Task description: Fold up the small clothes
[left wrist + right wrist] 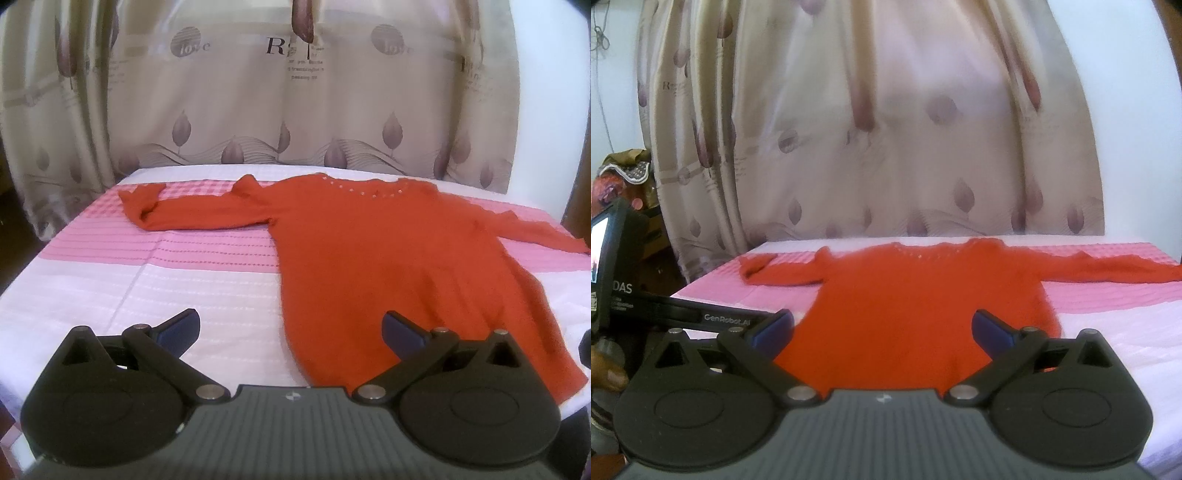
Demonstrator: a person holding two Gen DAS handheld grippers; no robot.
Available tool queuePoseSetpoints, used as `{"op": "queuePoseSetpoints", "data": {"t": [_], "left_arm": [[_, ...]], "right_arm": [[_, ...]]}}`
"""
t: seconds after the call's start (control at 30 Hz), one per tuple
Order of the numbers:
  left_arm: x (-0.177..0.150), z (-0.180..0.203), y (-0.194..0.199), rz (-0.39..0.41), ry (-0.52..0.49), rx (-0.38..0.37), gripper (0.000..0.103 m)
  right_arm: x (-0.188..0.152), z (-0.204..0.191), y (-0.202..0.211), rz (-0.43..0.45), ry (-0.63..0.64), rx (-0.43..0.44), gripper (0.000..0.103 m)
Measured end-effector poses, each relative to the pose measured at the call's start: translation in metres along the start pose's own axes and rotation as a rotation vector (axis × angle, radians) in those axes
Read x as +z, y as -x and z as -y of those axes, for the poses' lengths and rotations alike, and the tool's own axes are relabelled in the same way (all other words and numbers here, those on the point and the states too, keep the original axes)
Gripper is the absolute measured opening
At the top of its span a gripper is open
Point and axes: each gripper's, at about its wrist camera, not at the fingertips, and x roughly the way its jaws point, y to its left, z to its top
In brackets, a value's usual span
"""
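Left gripper (290, 330) and right gripper (882, 328): jaws wide apart, holding nothing, both hovering at the bed's near edge. Red sweater (369, 251) lies flat on the pink-and-white sheet (184, 273), hem at the near edge, neckline toward the far edge, sleeves spread out sideways. Left sleeve end is folded back. Curtain (258, 103) hangs behind the bed.

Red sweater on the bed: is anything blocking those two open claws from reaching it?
Nothing visible. The sweater lies spread flat on the bedspread, nothing on top. The left gripper and right gripper are both open just short of its near hem.
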Motion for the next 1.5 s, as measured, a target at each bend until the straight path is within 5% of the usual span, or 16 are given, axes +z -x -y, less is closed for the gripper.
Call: {"op": "queuePoseSetpoints", "data": {"t": [0.8, 0.93, 1.23, 1.5], "left_arm": [[0.003, -0.016, -0.021, -0.037, -0.022, 0.028, 0.103], [0.019, -0.057, -0.039, -0.034, 0.057, -0.013, 0.103], [0.082, -0.161, -0.122, 0.029, 0.103, 0.148, 0.092], [0.151, -0.222, -0.215, -0.047, 0.091, 0.202, 0.073]], "right_arm": [[-0.002, 0.004, -0.013, -0.045, -0.002, 0.025, 0.103], [-0.005, 0.008, -0.019, -0.062, -0.009, 0.022, 0.103], [-0.013, 0.014, -0.042, -0.134, -0.03, 0.019, 0.103], [-0.023, 0.023, -0.066, -0.216, -0.034, -0.011, 0.103]]}}
